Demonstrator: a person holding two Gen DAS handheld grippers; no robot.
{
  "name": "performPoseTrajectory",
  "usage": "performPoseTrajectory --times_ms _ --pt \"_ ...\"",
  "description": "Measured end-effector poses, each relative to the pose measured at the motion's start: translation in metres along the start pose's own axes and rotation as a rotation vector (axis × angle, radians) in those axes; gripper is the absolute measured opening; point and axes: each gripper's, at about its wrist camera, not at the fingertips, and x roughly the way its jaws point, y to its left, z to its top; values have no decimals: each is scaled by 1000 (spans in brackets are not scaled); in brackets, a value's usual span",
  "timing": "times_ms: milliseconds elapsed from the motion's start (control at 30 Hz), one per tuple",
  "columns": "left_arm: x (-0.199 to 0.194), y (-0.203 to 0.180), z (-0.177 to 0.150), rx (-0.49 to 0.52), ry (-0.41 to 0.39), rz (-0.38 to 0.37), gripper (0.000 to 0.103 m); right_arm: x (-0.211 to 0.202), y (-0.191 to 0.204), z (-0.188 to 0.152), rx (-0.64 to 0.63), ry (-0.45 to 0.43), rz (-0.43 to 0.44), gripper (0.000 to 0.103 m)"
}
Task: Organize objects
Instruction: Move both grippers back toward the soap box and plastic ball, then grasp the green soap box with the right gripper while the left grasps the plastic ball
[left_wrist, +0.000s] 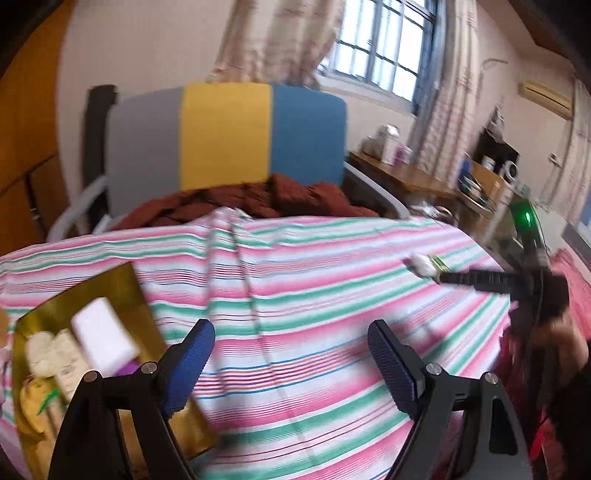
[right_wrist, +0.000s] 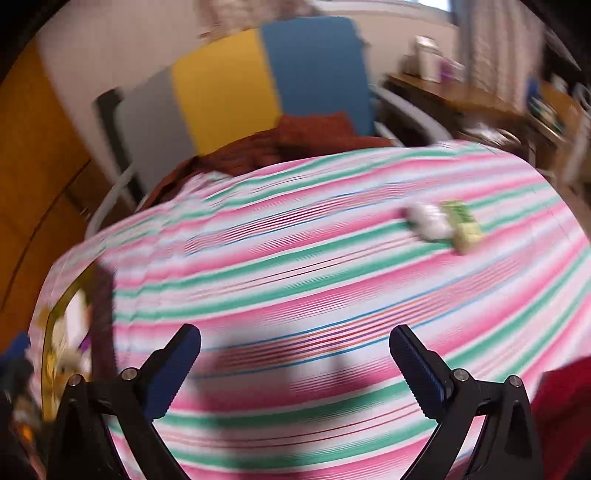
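Note:
A gold tray (left_wrist: 110, 284) lies at the left on the striped cloth (left_wrist: 295, 266). It holds a white block (left_wrist: 101, 339) and several pale packets (left_wrist: 51, 354). My left gripper (left_wrist: 291, 332) is open and empty, just right of the tray. A white item (right_wrist: 428, 219) and a green packet (right_wrist: 463, 225) lie together on the cloth at the far right. My right gripper (right_wrist: 295, 338) is open and empty, well short of them. In the left wrist view the right gripper's fingers (left_wrist: 476, 278) reach toward the white item (left_wrist: 423, 264). The tray's edge (right_wrist: 68, 299) shows at the left of the right wrist view.
A chair with grey, yellow and blue panels (left_wrist: 225, 136) stands behind the table, with a brown-red cloth (left_wrist: 258, 203) on its seat. A wooden desk (left_wrist: 402, 173) with containers stands at the back right. A red fabric (right_wrist: 565, 398) lies at the near right.

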Motion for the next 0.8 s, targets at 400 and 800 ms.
performPoseTrajectory --times_ms 400,800 --pt "95 -46 6 11 218 -107 85 65 -155 63 118 112 -264 65" --pt "160 -90 22 59 314 -191 79 122 -170 89 17 172 -267 33"
